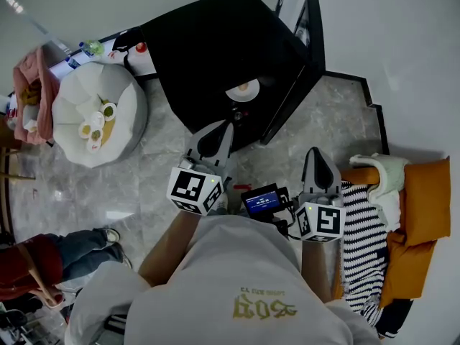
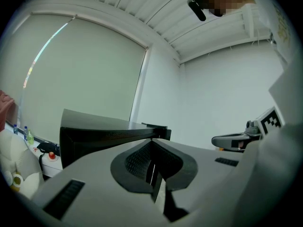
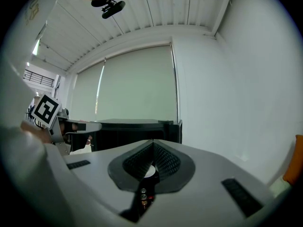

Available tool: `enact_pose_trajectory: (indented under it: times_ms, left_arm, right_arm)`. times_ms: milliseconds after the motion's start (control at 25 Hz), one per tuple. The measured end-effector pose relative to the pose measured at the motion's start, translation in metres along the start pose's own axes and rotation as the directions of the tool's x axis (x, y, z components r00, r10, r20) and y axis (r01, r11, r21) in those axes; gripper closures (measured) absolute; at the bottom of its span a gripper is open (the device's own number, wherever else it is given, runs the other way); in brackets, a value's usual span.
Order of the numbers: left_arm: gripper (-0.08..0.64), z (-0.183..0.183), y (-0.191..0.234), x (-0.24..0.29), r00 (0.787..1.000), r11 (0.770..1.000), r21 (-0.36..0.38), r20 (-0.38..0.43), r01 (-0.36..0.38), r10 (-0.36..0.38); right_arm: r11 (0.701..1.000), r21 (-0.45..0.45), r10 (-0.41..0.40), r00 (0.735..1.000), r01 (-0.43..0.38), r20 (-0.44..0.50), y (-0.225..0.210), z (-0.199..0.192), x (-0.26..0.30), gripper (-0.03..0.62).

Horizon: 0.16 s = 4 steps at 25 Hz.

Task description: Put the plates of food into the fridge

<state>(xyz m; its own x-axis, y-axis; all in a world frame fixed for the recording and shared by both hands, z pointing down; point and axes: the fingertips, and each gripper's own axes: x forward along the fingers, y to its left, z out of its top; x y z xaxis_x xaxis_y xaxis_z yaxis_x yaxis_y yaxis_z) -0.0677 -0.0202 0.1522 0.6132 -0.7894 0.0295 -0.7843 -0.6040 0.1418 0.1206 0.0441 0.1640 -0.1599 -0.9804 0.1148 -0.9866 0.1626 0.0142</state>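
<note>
Grey shirt (image 1: 237,279), left gripper (image 1: 227,128), right gripper (image 1: 317,157), jaws closed, black fridge (image 1: 215,42) ahead

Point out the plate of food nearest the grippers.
The white plate in the opening of the black fridge, just beyond the left gripper; the other plates sit grouped on the white pouf, far left.

Soft, dim daylight filtered through the drawn blind (image 2: 80,74) ahead of the left gripper (image 1: 227,126); the black fridge (image 1: 223,56) beyond it swallowed detail. A pale sheen lay on the marble floor (image 1: 118,214) to its left. Both gripper views bowed into dark corners, near jaws blurred.
</note>
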Motion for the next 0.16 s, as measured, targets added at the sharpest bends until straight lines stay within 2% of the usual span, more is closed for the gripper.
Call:
enact_pose_trajectory:
  times_ms: [160]
  left_arm:
    - [0.555,-0.0001,-0.0006,-0.0003,1.0,1.0,-0.002,-0.004,-0.002,0.002]
  right_arm:
    - [1.0,0.001,-0.003,1.0,0.003,-0.001,-0.0029,0.001,-0.0005,0.583]
